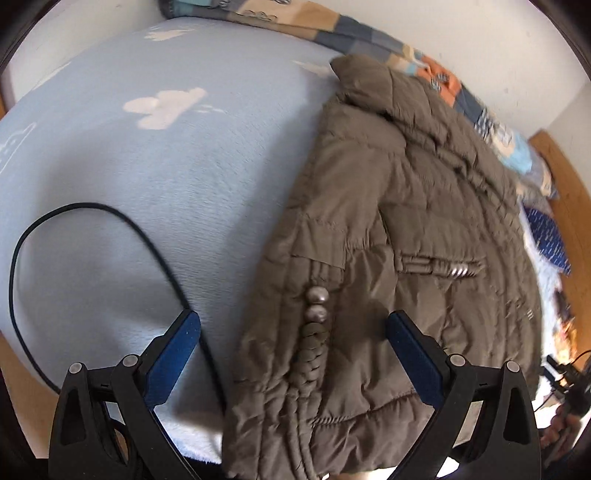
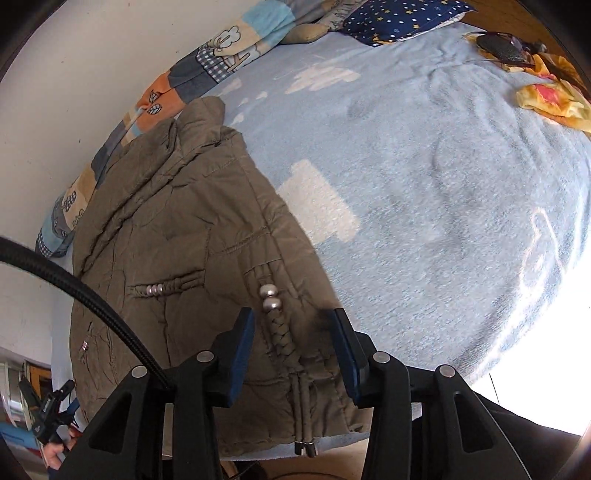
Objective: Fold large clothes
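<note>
An olive-brown quilted jacket (image 1: 406,229) lies flat on the light-blue bed blanket (image 1: 166,177), collar toward the wall and hem at the near bed edge. My left gripper (image 1: 291,315) hovers open and wide above the jacket's left edge, where a braided cord with silver beads (image 1: 316,306) runs; nothing is pinched. In the right wrist view the jacket (image 2: 166,229) fills the lower left. The right gripper (image 2: 292,313) stands open over the right side of its hem. A beaded cord (image 2: 271,299) lies between the fingers, and the pads are clear of the fabric.
A patchwork quilt (image 2: 192,70) is bunched along the white wall. A navy star pillow (image 2: 399,14), a dark object (image 2: 502,48) and a yellow cloth (image 2: 554,103) lie at the far right. A black cable (image 1: 155,243) loops over the blanket. A hand (image 1: 561,428) shows at the edge.
</note>
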The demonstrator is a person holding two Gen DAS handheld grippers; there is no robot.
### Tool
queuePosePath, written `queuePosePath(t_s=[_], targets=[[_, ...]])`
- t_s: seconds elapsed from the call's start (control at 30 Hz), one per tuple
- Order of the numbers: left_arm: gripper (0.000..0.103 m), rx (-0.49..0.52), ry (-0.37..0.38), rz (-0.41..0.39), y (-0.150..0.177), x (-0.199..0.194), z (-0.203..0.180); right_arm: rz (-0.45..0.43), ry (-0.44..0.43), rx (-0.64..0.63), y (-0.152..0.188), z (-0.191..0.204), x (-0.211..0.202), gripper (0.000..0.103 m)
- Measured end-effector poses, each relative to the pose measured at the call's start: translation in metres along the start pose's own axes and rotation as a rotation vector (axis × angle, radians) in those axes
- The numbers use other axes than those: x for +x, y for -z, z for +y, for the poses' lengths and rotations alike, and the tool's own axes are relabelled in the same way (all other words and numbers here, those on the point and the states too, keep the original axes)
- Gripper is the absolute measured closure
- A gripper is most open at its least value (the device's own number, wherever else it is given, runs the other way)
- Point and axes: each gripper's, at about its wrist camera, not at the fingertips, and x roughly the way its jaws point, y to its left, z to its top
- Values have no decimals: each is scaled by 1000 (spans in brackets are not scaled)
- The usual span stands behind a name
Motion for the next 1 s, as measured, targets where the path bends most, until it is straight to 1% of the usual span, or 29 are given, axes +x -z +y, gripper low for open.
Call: queuePosePath(t_s=[0.03,0.1,0.23,0.33,0.4,0.5,0.63,0.7,0.77,0.9,1.0], targets=[[2,22,-16,-5,1,2,-4,-5,18,7,0,-4,-2,50],[2,33,-28,-11,1,1,-4,-11,44,27,-1,-13,-2,50],[2,-2,-25,-22,0,0,0,7,10,72,1,-28,-2,50],[2,-29,-10,-34,-1,-1,5,44,-33,71,5,-28,5,50],[2,-53,-2,-39,-2,-1,8,57,-44,75,5,-28,8,49],[2,-78,13,-51,-3,-5,12,82,-70,108,5,-30,14,48],[2,-118,44,-67,-4,-11,20,58,-108,112,4,-25,9,48],[2,-142,62,-61,-5,-11,25,57,-120,96,4,-19,9,47],[2,-162,73,-46,-5,-8,29,83,-103,78,4,-14,16,46],[2,-155,72,-17,-4,-2,26,145,-64,43,4,-6,33,39],[2,-153,84,2,-2,2,25,165,-64,40,6,-5,41,36]])
